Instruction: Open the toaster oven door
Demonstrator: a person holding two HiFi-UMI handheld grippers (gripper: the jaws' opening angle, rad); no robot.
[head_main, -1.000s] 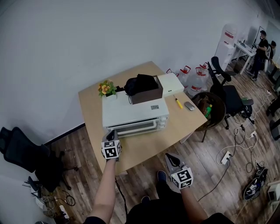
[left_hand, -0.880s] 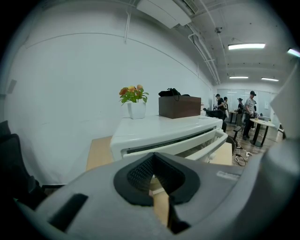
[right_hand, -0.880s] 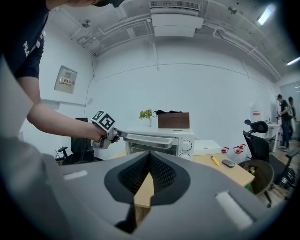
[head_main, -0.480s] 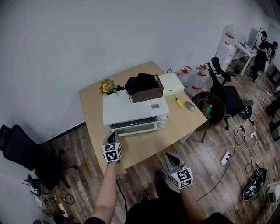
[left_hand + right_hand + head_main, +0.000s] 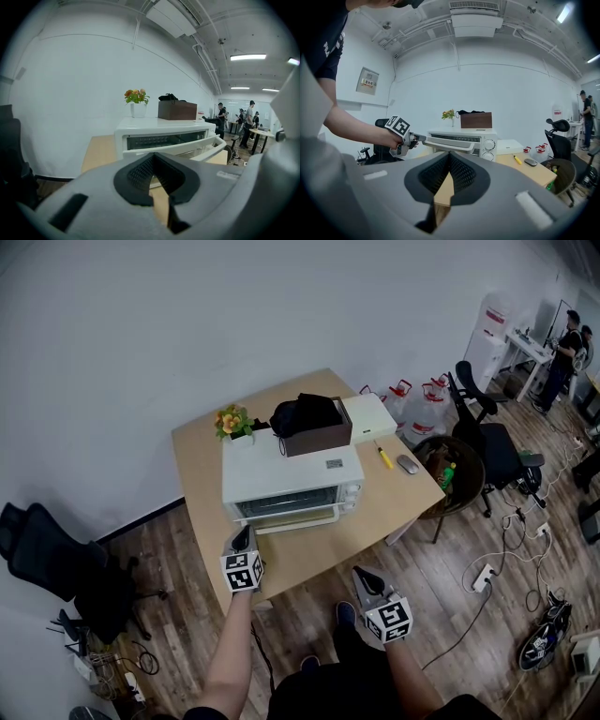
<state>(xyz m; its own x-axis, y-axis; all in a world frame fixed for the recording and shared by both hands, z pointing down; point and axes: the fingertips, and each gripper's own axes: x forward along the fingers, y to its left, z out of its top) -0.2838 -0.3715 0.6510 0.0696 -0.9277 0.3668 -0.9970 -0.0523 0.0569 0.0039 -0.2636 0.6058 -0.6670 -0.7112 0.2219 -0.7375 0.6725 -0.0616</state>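
Note:
A white toaster oven [image 5: 291, 479] stands on the wooden table [image 5: 202, 474]. Its door is tilted partly open, and the handle bar [image 5: 292, 519] sticks out toward me. My left gripper [image 5: 242, 538] reaches to the left end of that handle, jaws shut, with its tips at the bar. In the left gripper view the handle [image 5: 197, 146] runs just past the shut left gripper [image 5: 154, 159]. The right gripper view shows the left gripper [image 5: 417, 137] meeting the handle [image 5: 450, 144]. My right gripper [image 5: 367, 579] hangs off the table's front edge, shut and holding nothing.
On the oven's top stand a flower pot [image 5: 232, 423] and a brown box holding a black bag [image 5: 314, 427]. A flat white box [image 5: 367, 416], a yellow marker [image 5: 383, 458] and a mouse [image 5: 406, 465] lie to its right. Chairs [image 5: 492, 442], water jugs [image 5: 422, 404] and floor cables surround the table.
The oven door has swung from nearly shut to partly open. My left gripper has drawn back toward me with the handle. The right gripper has stayed put.

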